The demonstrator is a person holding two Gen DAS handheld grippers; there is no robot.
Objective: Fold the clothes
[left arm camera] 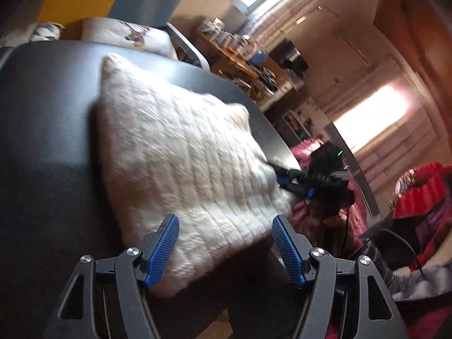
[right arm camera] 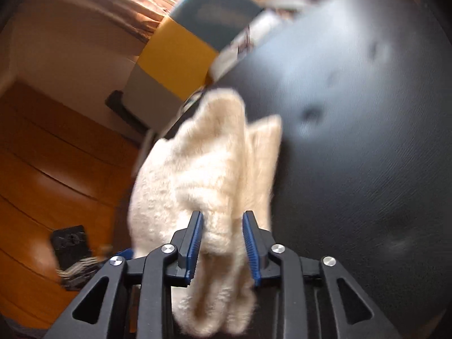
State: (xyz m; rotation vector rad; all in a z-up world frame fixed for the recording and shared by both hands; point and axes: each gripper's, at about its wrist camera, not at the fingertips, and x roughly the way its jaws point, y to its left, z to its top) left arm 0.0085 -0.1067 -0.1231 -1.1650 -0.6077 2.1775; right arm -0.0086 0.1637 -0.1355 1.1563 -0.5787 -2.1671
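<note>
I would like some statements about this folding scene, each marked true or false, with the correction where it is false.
1. The left claw is open. True.
2. The cream knitted garment lies on a black surface. True.
3. The right claw is empty. False: folds of the cream garment sit between its fingers.
4. The garment is dark blue. False: it is cream white.
5. The floor beside the black surface is wooden. True.
6. The left claw pinches the garment. False: its fingers stand wide apart on either side of the garment's near edge.
</note>
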